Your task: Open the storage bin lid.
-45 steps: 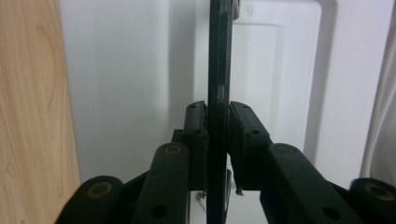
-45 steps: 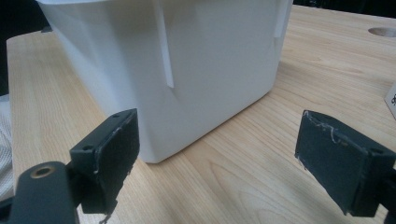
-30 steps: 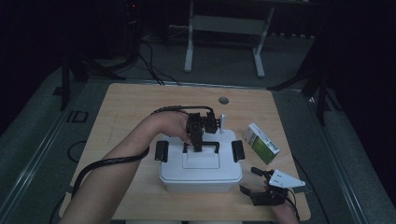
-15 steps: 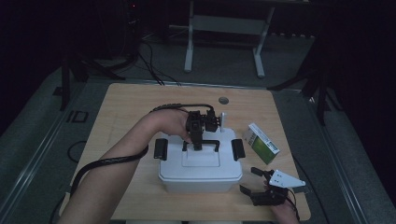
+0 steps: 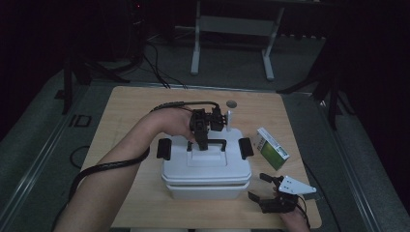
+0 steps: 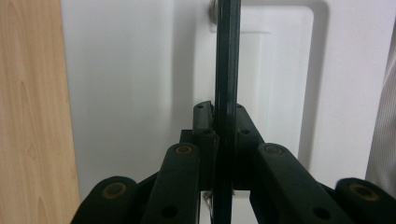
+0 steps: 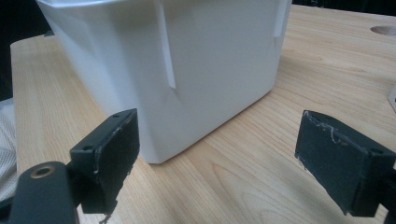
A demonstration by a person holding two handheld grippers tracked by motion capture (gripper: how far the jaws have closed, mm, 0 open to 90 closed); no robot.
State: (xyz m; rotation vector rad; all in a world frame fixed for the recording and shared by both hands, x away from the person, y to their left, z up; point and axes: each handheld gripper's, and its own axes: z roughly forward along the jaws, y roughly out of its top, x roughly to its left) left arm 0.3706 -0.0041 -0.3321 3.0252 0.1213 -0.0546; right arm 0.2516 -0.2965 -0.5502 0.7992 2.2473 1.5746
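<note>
Left gripper pinches the white plastic box's thin black handle; right gripper rests spread on the counter. Handle could slip sideways, dropping the box.

A pale wooden tabletop with rounded corners and a round hole near its far edge is standing on grey carpeted floor in a dim room. Beyond it, a white metal frame stand is resting among black cables, while darkness is swallowing the background.
</note>
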